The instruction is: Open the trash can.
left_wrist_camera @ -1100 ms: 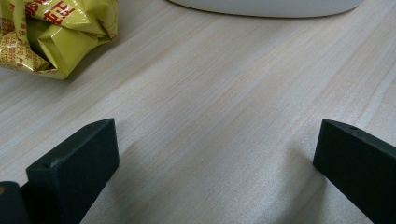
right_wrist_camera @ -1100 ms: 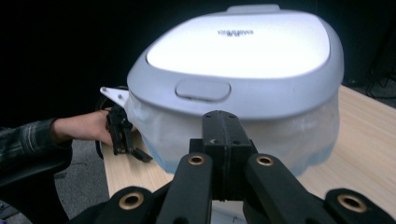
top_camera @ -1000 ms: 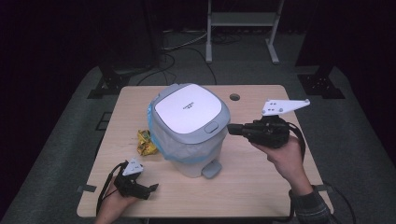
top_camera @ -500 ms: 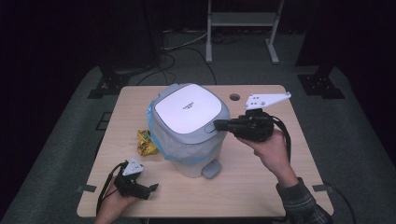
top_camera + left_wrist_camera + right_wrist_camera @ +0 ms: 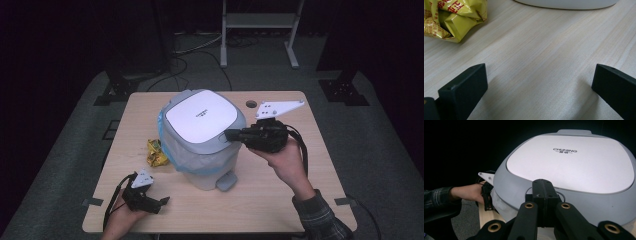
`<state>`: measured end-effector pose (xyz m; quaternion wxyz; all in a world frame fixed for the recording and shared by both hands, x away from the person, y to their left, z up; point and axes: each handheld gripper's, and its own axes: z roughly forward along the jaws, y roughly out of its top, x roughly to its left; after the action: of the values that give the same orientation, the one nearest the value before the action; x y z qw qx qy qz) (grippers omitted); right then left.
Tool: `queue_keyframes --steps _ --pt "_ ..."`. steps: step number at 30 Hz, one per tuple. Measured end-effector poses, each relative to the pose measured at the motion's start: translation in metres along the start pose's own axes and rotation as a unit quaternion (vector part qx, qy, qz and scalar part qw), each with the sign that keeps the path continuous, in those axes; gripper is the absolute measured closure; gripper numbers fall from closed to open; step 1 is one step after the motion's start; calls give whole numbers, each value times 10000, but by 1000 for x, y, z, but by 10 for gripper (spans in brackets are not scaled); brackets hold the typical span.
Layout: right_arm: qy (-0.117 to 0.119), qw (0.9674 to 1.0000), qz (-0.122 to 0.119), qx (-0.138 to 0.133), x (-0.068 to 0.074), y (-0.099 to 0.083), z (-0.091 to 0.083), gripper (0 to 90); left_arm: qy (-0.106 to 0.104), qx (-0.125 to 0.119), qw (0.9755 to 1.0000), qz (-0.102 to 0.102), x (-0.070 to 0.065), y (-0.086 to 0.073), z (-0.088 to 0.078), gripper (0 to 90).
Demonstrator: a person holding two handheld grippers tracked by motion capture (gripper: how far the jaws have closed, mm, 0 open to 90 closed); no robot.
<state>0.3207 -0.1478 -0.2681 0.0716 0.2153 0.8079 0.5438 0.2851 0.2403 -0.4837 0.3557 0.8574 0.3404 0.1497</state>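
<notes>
Left gripper (image 5: 162, 201) lower left of high view, resting on wooden table (image 5: 280, 210), jaws wide apart, nothing between. Crumpled yellow wrapper (image 5: 156, 152) left of centre. Pedal bin (image 5: 202, 137) centre frame, lid down. Right gripper (image 5: 229, 134) closed, empty, tips at lid's right rim.

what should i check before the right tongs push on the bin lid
1. Right tongs shut with tips at the lid's front edge: ok.
2. Bin lid fully closed: ok.
3. Actual contact between the tips and the lid: cannot tell.
4. Left tongs open, low over bare table, away from the bin: ok.
5. Yellow wrapper lying on the table beside the bin, not yet picked up: not ok if it should go in next.
6. Foot pedal free of obstruction: ok.
</notes>
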Motion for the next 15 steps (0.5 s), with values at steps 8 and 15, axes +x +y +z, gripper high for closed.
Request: queue_keyframes --steps 8,15 --pt "-129 9999 -73 21 1 -1 -1 898 5 2 10000 -3 0 0 0 0" --pt "-236 9994 10 -268 -3 -3 -12 819 6 1 10000 -3 0 0 0 0"
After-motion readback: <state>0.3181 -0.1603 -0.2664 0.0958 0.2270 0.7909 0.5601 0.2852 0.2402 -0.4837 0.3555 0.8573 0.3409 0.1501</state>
